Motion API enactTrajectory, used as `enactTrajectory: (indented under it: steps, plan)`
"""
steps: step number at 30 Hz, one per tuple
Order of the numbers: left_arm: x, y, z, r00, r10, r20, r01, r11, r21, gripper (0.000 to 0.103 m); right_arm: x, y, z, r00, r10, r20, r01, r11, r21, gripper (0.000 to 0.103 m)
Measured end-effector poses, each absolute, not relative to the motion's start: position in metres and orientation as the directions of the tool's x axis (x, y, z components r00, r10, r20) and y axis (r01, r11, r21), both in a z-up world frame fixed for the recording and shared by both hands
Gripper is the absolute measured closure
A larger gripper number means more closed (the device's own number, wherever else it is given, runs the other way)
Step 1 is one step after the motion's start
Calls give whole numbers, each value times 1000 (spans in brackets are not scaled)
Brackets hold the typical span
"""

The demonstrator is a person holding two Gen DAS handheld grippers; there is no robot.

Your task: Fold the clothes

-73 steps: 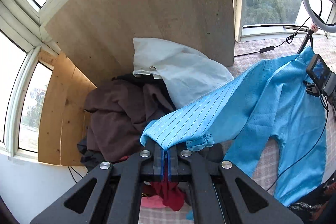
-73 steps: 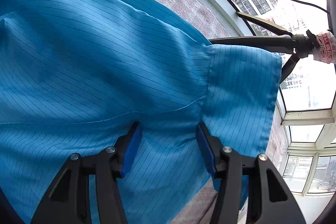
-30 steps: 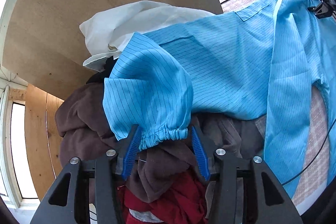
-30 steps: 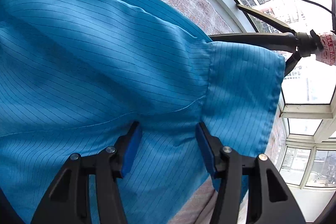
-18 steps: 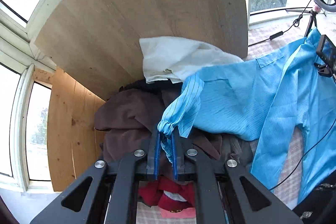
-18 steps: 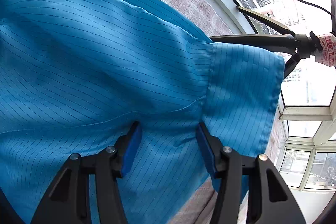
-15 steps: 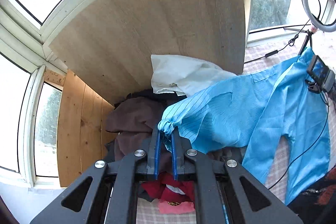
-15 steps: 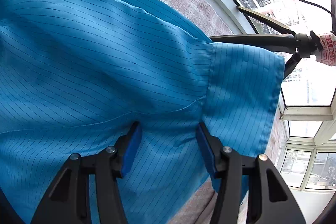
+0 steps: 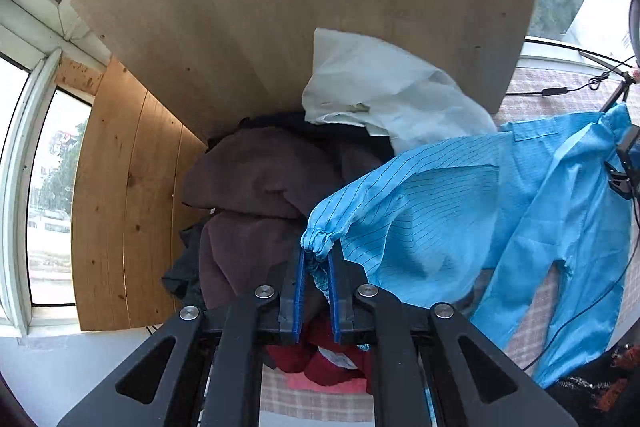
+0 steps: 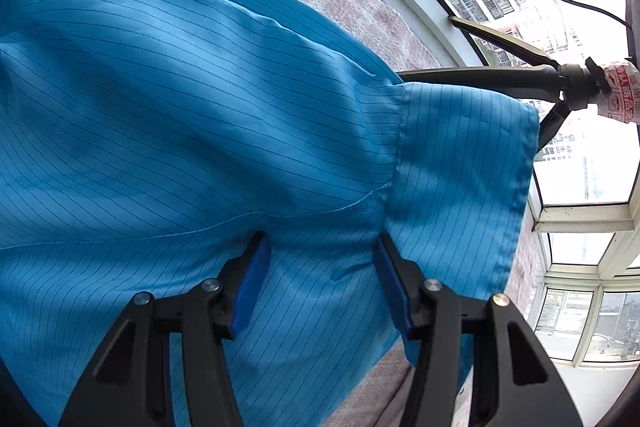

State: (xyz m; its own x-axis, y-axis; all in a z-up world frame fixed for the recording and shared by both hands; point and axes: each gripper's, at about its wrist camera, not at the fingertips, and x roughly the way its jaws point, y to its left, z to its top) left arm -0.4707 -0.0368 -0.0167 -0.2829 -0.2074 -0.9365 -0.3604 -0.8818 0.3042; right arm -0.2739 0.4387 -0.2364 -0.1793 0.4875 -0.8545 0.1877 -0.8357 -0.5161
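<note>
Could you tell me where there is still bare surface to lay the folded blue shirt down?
Bare checked cloth shows between the wooden board and the blue shirt, crossed by a cable. A narrow strip lies beneath the red garment. The brown clothes pile crowds the board's foot.

Shirt [image 9: 460, 211] lies right of clothes pile [image 9: 264, 187].

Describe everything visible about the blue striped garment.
The blue garment is thin, light-blue cloth with fine dark pinstripes, slightly shiny. It lies spread over a checked pinkish cover, one long sleeve lifted off toward a heap of brown clothes. The sleeve's gathered elastic cuff is pinched between the left gripper's fingers. A patch pocket and seams show. The right gripper hangs open over the cloth near the collar.
</note>
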Motion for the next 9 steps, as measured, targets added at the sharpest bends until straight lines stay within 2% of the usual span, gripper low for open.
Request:
enactTrajectory:
  steps: [2,4,8,9]
  plan:
    - [-493,-61,-57,-223,-282,-933,-278,-899,338,81,-270,433,-236,-178,497,-849,192,-829,-526,50]
    - [-498,-84,-76,-182,-286,-941,-222,-920,323,81,-271,433,-236,-172,501,-848,192,-828,-528,50]
    - [-466,-111,-60,-227,-246,-942,-200,-935,292,76,-274,435,-236,-159,498,-852,183,-833,-521,50]
    - [-455,-118,-53,-242,-240,-940,-198,-936,290,67,-275,435,-237,-156,501,-851,182,-833,-523,50]
